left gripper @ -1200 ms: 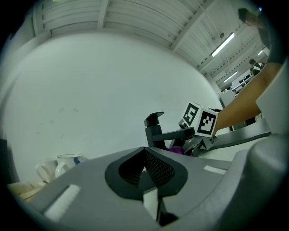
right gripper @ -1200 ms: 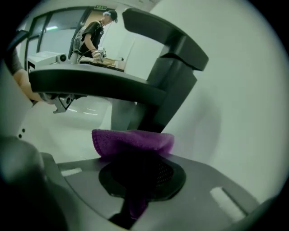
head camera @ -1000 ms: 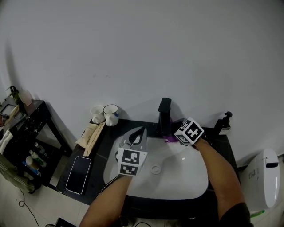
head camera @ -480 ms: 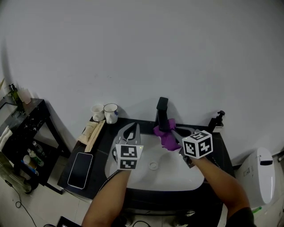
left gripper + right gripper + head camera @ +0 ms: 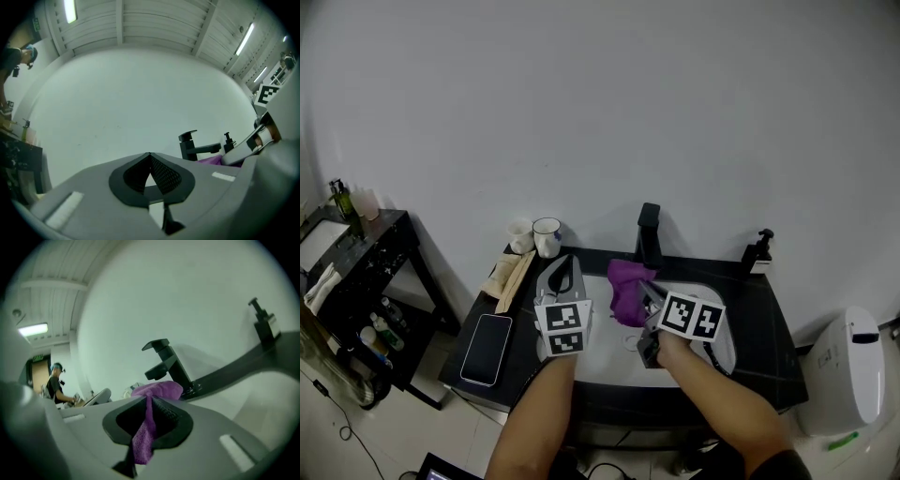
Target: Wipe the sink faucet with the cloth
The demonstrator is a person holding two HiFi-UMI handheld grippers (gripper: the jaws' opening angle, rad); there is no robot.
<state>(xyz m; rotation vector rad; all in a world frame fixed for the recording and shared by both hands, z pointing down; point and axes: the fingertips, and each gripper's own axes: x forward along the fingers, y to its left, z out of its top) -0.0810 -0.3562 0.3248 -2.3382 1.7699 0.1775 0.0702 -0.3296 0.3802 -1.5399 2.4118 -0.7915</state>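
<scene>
My right gripper (image 5: 149, 414) was clamped on the purple cloth (image 5: 158, 389), the black faucet (image 5: 649, 230) just ahead, so a firm grip and slow strokes seemed wise; my left gripper (image 5: 150, 161) sat closed, empty.

Cloth (image 5: 627, 291): solid purple, no pattern.
Faucet (image 5: 649, 232): black.
Sink (image 5: 605, 358): white basin.
Worktop (image 5: 761, 314) around the sink: black.
Left gripper (image 5: 566, 262) and right gripper (image 5: 645, 292): grey bodies, with black jaw pads showing a fine mesh pattern.
Cubes (image 5: 562, 328): white faces with black square markers.
Left of the sink: phone (image 5: 489, 350), black screen with a pale edge; bundle (image 5: 508, 277), beige; cups (image 5: 547, 236), white.
Right of the sink: dispenser (image 5: 757, 253), black.
Behind the sink: wall (image 5: 600, 112), plain off-white.
Further left of the sink: stand (image 5: 380, 246), black.
Further right of the sink: toilet (image 5: 844, 370), white.
</scene>
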